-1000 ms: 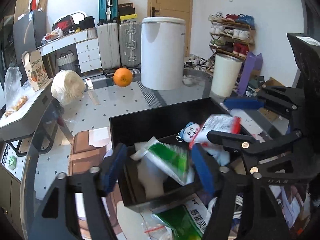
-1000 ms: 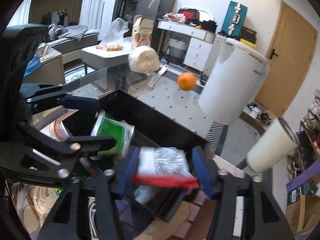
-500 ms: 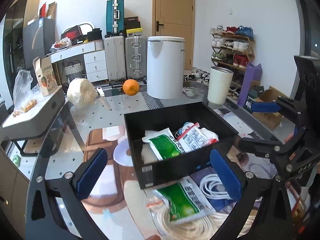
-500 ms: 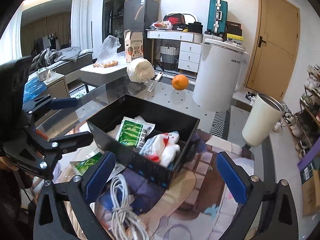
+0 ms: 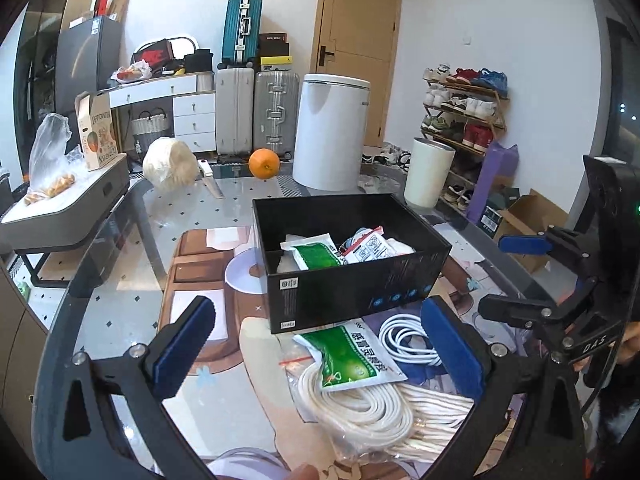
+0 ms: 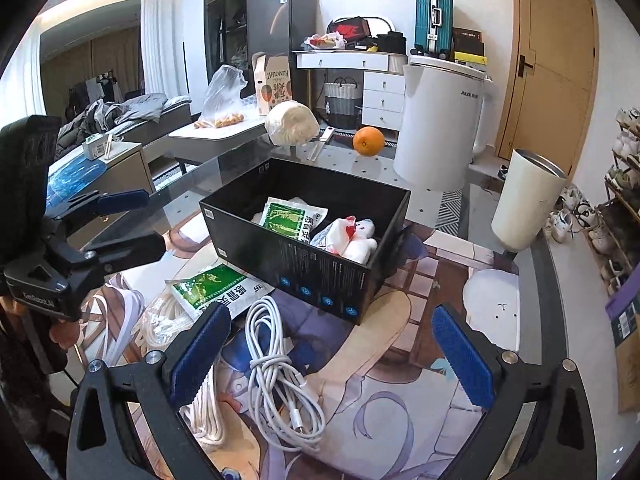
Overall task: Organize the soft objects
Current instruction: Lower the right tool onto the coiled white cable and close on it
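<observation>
A black box (image 5: 356,296) (image 6: 320,276) stands on the mat. It holds a green packet (image 5: 318,254) (image 6: 290,218), a red-and-white packet (image 5: 370,246) (image 6: 334,234) and a white plush toy (image 6: 360,240). In front of the box lie another green packet (image 5: 352,354) (image 6: 212,288), a white rope bundle (image 5: 368,408) (image 6: 160,320) and a white cable (image 5: 408,340) (image 6: 280,372). My left gripper (image 5: 320,352) is open above the packet and rope. My right gripper (image 6: 332,360) is open above the cable. Both are empty.
On the glass table behind the box are an orange (image 5: 264,164) (image 6: 368,141), a knife (image 5: 211,178), a white cabbage-like ball (image 5: 170,164) (image 6: 292,122), a white bin (image 5: 330,132) (image 6: 438,124) and a cream tumbler (image 5: 428,172) (image 6: 526,200).
Both grippers let go of their packets in the box, opened wide and drew back and up from it. The packets now lie in the box.
</observation>
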Demonstrator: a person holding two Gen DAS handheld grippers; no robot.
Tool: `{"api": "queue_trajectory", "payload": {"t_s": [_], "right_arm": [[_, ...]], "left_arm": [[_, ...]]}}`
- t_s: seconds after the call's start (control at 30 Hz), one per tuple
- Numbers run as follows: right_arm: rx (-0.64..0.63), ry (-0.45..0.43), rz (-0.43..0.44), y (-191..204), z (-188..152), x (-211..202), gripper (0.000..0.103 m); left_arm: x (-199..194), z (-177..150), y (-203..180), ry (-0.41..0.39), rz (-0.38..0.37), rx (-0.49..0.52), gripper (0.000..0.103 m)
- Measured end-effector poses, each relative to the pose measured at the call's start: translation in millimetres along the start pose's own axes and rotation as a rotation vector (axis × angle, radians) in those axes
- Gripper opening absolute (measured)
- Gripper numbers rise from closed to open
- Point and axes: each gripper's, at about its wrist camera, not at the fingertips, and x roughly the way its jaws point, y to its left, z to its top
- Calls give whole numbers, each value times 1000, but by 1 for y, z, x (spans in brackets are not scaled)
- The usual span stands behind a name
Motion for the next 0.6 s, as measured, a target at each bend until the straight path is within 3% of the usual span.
{"api": "queue_trajectory", "payload": {"t_s": [0.23, 0.6], "right_arm": [[-9, 43, 21, -1, -7, 8, 102], [-27, 103, 40, 4, -15, 24, 102]], "left_arm": [[3, -11, -5, -2, 27, 35, 103], [14, -29, 0, 84, 17, 17, 103]]}}
